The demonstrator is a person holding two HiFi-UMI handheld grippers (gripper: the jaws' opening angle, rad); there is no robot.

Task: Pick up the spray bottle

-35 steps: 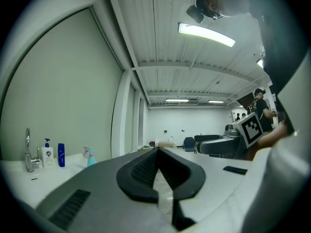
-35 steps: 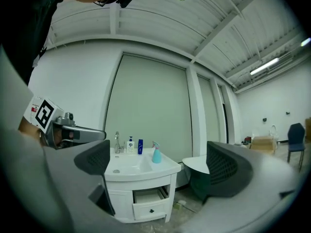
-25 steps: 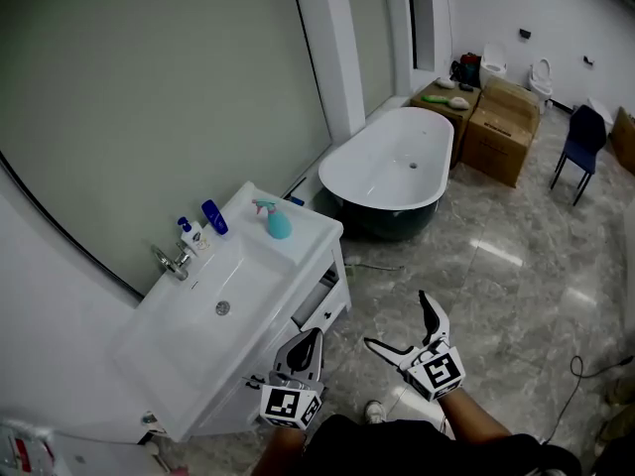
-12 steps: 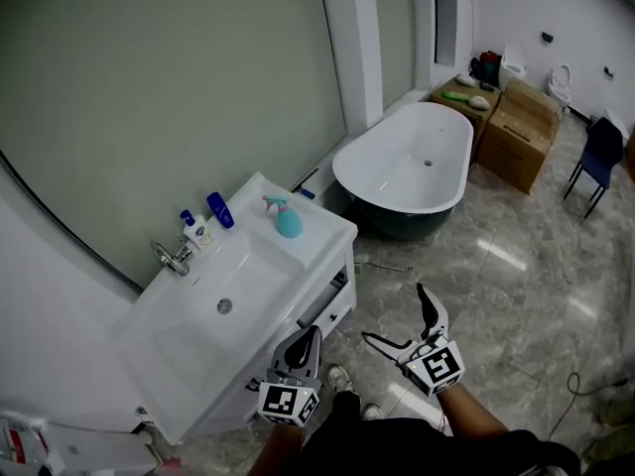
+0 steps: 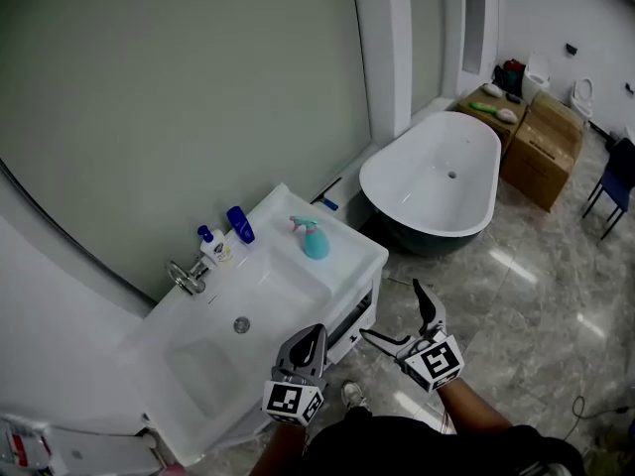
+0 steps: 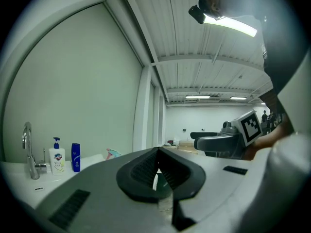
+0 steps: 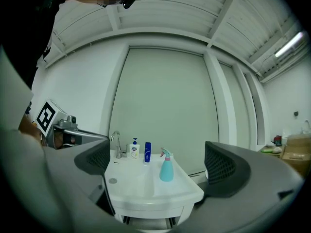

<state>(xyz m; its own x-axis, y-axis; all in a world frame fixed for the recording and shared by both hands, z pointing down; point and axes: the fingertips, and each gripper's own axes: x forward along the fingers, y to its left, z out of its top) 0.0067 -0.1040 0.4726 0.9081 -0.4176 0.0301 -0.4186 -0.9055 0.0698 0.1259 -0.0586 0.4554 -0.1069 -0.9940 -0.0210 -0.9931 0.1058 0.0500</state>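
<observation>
Bright, even overhead light. The ceiling strip lamp (image 6: 229,24) blows out in your left gripper view. Pale glare patches on the floor (image 5: 514,259). Both gripper views bow hard inside black rims; your left gripper (image 6: 156,161) reads soft up close.

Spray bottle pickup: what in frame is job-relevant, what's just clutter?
Job:
- teal spray bottle, standing on the washbasin counter
- right tool, open, with the bottle centred in its view but far off
- left tool, shut and empty

Lying about:
- soap pump bottle
- blue bottle
- faucet
- bathtub
- cardboard boxes
- blue chair
</observation>
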